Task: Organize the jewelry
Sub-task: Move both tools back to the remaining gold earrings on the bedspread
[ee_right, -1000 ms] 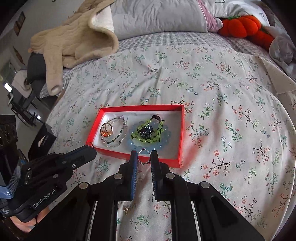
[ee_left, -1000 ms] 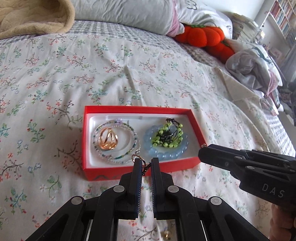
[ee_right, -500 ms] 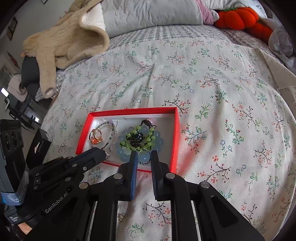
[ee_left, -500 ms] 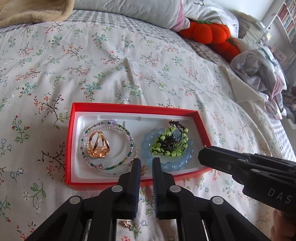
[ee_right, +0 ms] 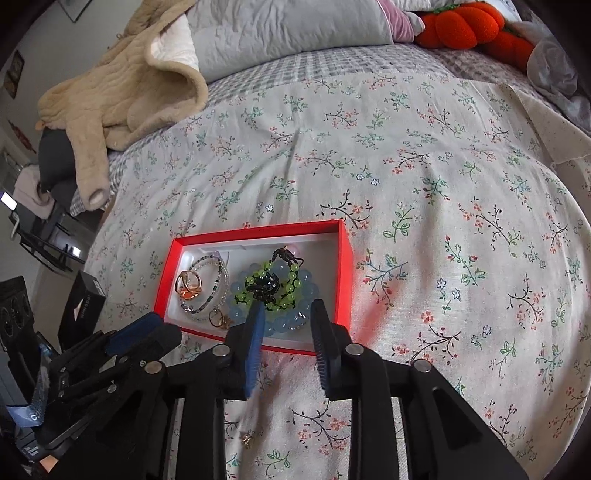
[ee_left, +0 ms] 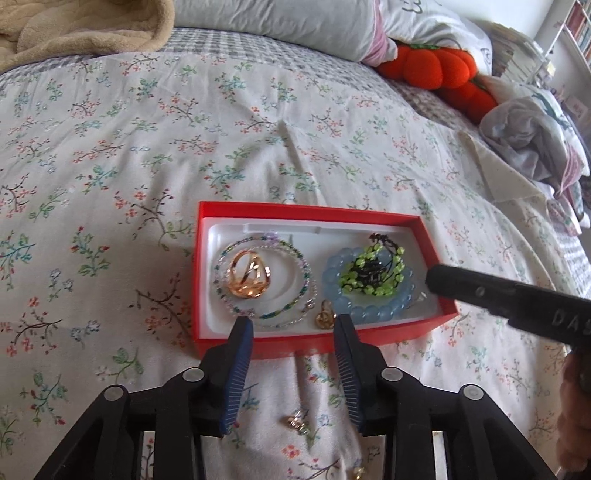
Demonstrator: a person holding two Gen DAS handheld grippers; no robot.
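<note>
Both my hand-held grippers tilt steeply down over the near edge of the red box on the bed; my left hand-held gripper sits over the near wall, jaws have just been opening, now parted with nothing between the pads; small gold earring lies loose in the box tray just past the tips, touching neither pad; my right hand-held gripper comes in beside it on the right, jaws also just opened and parted, hanging over the blue bead bracelet, not gripping it; in the box: gold ring inside the thin beaded bracelet on the left, green bead bracelet on top of the blue one on the right; another small gold piece lies on the floral sheet outside the box, between my left gripper's fingers and nearer me; beige blanket, grey pillow and orange pumpkin plush far up the bed, well apart from the box.
</note>
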